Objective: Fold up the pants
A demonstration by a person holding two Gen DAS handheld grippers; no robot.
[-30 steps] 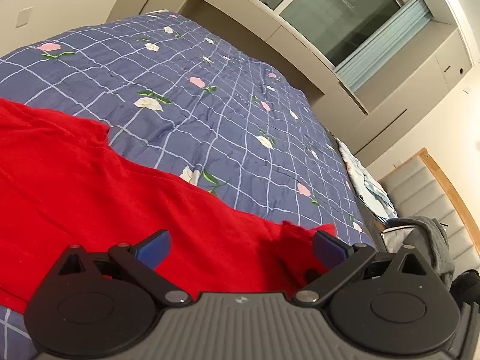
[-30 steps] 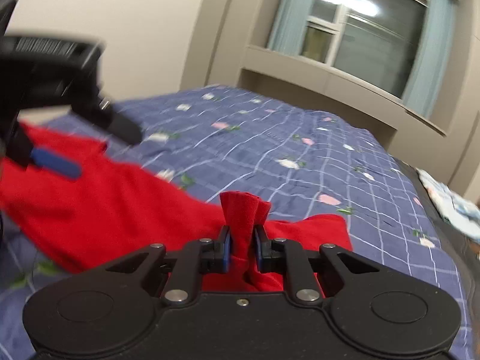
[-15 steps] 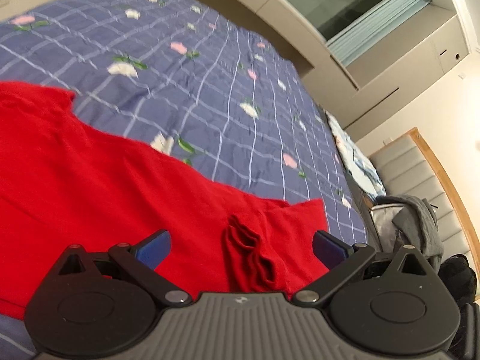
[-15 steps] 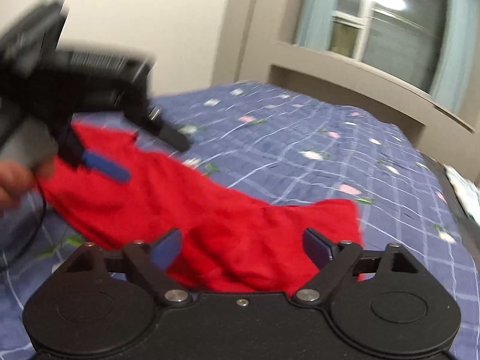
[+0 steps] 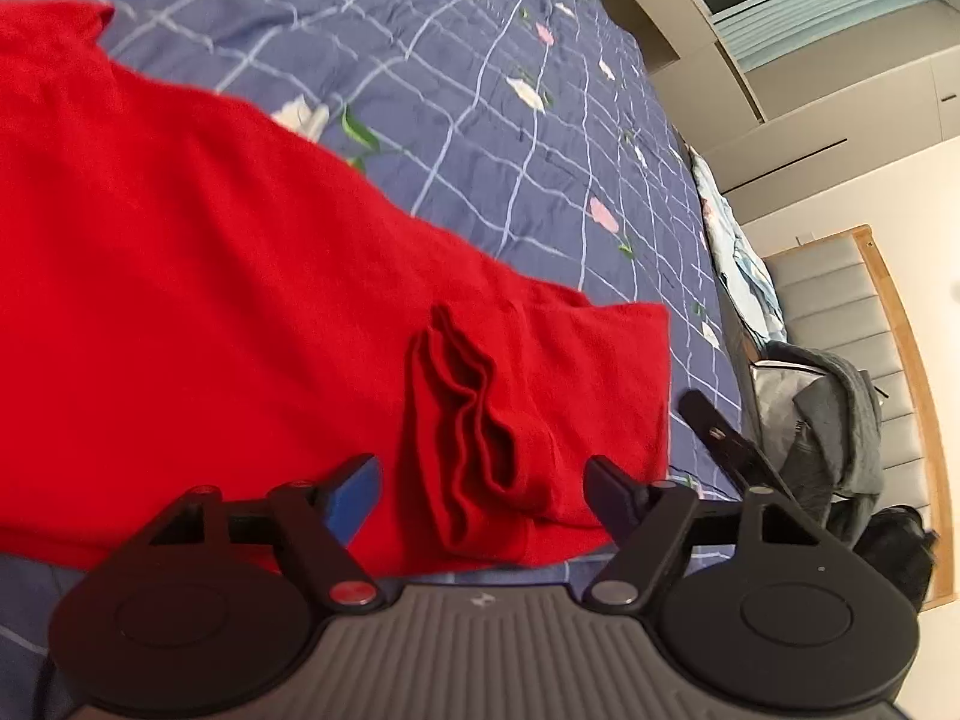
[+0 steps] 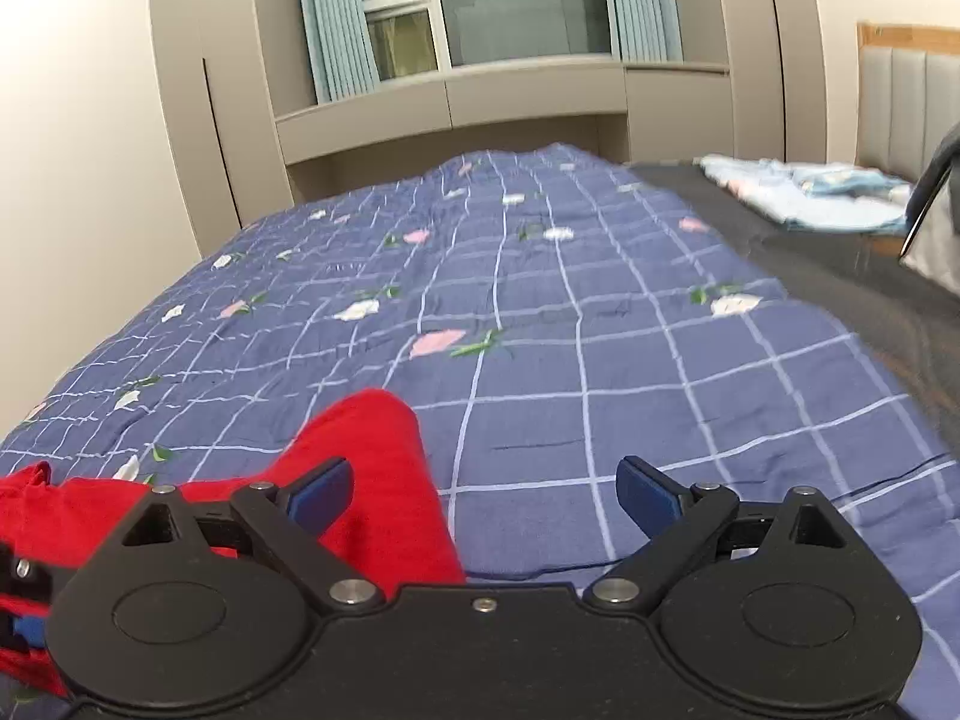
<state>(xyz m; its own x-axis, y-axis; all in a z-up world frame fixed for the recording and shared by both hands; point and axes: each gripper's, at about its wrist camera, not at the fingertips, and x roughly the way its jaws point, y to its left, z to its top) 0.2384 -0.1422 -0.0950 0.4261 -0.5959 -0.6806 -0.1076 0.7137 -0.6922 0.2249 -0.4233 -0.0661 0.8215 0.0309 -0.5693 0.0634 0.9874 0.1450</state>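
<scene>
The red pants lie spread on the blue floral quilt. A bunched ridge of red cloth stands up near their right end. My left gripper is open, its fingers on either side of that ridge, just above it. My right gripper is open and empty; the pants' end lies under its left finger, and it faces the bare quilt. Part of the right gripper shows at the left wrist view's right.
A grey garment is heaped by the padded headboard off the bed's right side. Folded pale blue bedding lies at the far right. A window with curtains and cabinets stand beyond the bed.
My right gripper opened and let go of the red cloth, then swung right toward the bare quilt. My left gripper moved down and right over the dropped bunch and narrowed a little.
</scene>
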